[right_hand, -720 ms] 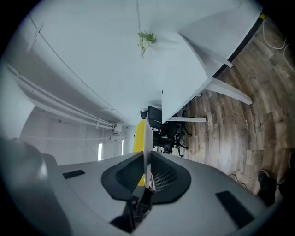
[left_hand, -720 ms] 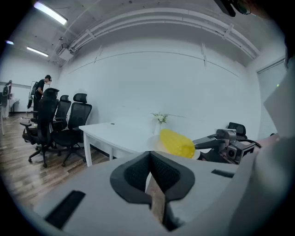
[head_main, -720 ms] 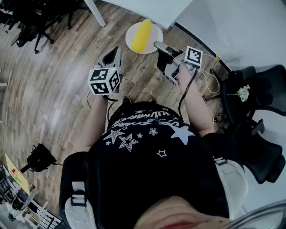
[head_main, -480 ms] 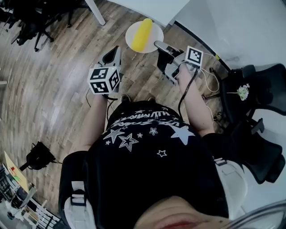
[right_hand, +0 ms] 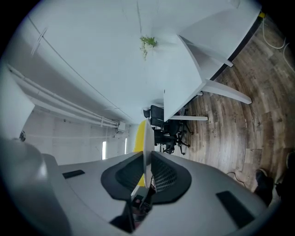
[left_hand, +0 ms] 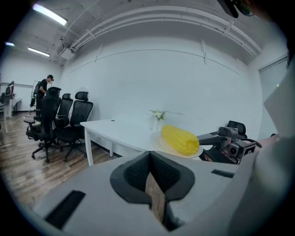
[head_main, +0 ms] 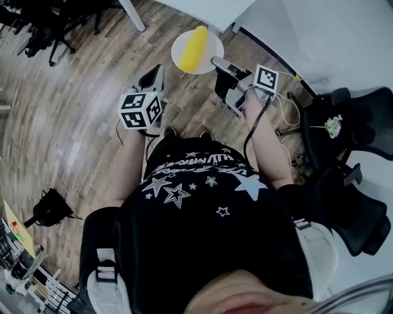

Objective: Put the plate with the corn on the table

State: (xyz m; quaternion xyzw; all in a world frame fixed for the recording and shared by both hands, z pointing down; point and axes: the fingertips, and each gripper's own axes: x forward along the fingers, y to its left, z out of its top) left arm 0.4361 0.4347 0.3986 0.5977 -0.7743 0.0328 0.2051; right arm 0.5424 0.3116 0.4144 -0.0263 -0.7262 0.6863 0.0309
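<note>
A white plate (head_main: 206, 42) with a yellow corn cob (head_main: 193, 48) on it hangs above the wooden floor, just short of the white table (head_main: 202, 9). My right gripper (head_main: 216, 61) is shut on the plate's near rim. In the right gripper view the plate (right_hand: 145, 138) shows edge-on between the pads, with the corn (right_hand: 139, 133) behind it. My left gripper (head_main: 153, 73) hovers to the left of the plate, shut and holding nothing. In the left gripper view the plate (left_hand: 159, 140) and corn (left_hand: 179, 139) float in front of the table (left_hand: 115, 129), with the right gripper (left_hand: 214, 137) at their right.
A small vase of flowers (left_hand: 158, 117) stands at the table's back. Black office chairs (left_hand: 69, 120) stand left of the table, and a person (left_hand: 44, 87) is far off. Another black chair (head_main: 350, 122) and loose cables (head_main: 282, 110) are at my right.
</note>
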